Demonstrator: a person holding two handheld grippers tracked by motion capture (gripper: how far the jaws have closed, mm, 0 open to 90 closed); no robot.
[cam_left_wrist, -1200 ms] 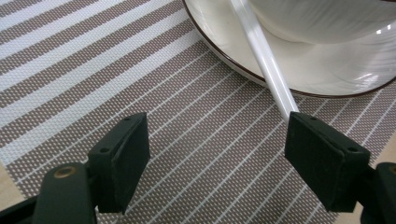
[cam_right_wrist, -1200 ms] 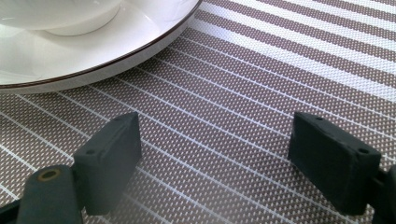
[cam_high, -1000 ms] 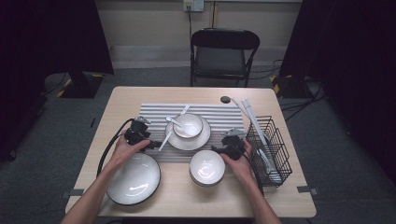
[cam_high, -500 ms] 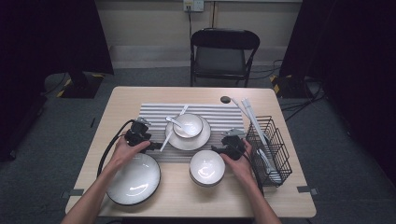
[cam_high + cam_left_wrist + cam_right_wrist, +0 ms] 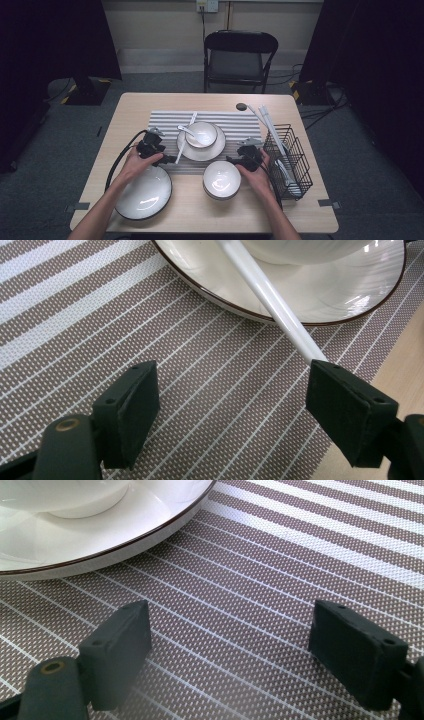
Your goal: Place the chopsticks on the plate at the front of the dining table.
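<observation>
Both claws rest unmoved since a second ago: left gripper gapes wide over the striped mat, its jaw tip just beside the spoon handle; right gripper released near the plate

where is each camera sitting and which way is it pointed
High view: above the person's side, facing forward and down on the table; both forearms, the left gripper and right gripper show.
Left gripper view: rides the left gripper, looking low along its open fingers at the striped mat, saucer and white spoon handle.
Right gripper view: rides the right gripper, looking along its open fingers at mat and saucer rim.
Shared: all three show the mat and saucer.
</observation>
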